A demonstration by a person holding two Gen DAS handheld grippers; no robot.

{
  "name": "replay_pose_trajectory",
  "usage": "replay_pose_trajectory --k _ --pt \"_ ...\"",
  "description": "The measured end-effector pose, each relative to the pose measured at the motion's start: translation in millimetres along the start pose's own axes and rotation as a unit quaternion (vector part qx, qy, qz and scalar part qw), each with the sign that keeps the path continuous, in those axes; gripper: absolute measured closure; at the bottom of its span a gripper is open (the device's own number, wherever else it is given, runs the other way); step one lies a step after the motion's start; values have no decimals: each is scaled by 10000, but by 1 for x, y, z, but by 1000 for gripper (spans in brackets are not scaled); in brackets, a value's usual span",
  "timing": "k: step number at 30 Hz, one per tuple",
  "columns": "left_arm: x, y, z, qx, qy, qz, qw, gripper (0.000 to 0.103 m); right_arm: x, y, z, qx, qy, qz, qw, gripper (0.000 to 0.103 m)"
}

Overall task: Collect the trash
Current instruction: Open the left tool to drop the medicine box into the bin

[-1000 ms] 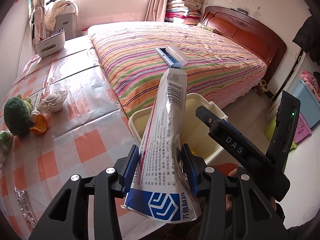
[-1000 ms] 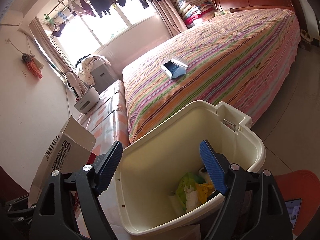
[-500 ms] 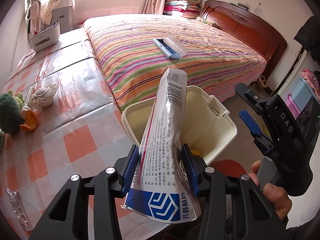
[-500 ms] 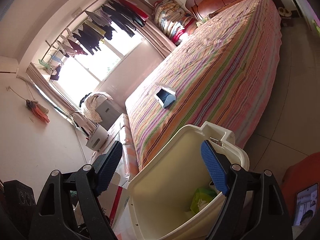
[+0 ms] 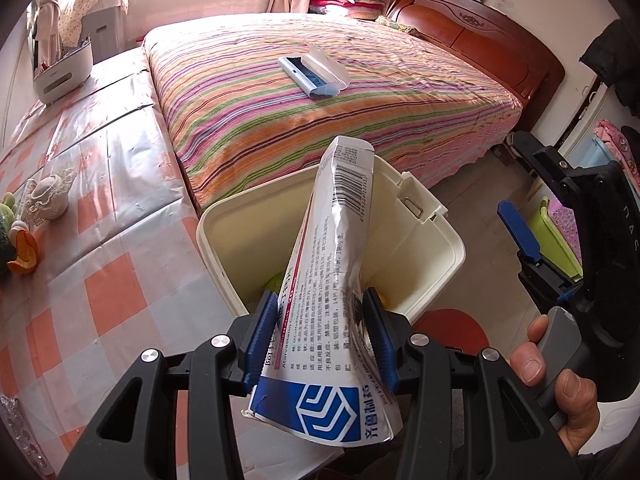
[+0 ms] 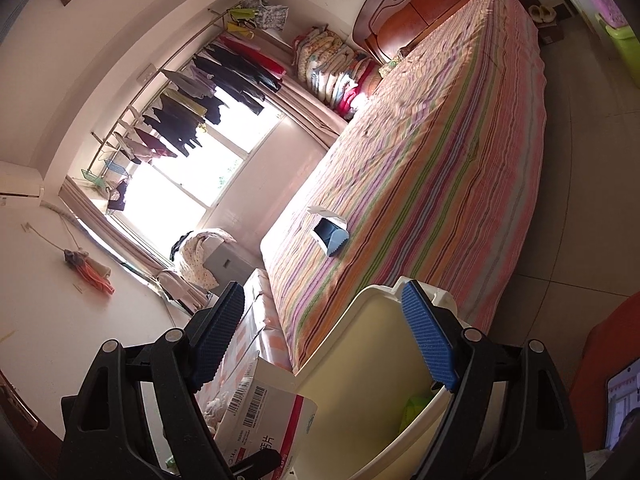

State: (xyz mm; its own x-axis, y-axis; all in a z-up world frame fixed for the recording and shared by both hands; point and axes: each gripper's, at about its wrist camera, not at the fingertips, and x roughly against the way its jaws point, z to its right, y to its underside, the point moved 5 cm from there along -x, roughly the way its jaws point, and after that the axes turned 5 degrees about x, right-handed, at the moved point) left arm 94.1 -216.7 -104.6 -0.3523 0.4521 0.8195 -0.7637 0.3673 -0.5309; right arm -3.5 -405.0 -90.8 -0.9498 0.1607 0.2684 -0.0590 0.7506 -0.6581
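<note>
**Medicine box poised over the bin**

Left wrist view: the left gripper (image 5: 320, 334) pinches a crumpled medicine box (image 5: 336, 264) between its blue pads, jaws narrow, the box's far end tilting over the cream trash bin (image 5: 448, 240) beside the checked table (image 5: 120, 280). To drop it cleanly, I'd carry the box further over the bin's mouth before letting go, so it falls inside and not on the rim. At the right edge, a hand (image 5: 560, 380) holds the right gripper (image 5: 516, 236).

Right wrist view: the right gripper (image 6: 324, 344) stands wide, nothing between its pads, the bin (image 6: 360, 360) below and the medicine box (image 6: 264, 412) at lower left.
</note>
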Motion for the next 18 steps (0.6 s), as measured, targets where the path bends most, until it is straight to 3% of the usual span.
replay_pose_trajectory --k 12,18 --pt "-17 -3 4 -69 -95 -129 9998 55 -2 4 0 68 -9 -48 10000 22" --pt "-18 -1 1 -49 -160 -167 9997 40 -2 5 -2 133 7 -48 9999 22"
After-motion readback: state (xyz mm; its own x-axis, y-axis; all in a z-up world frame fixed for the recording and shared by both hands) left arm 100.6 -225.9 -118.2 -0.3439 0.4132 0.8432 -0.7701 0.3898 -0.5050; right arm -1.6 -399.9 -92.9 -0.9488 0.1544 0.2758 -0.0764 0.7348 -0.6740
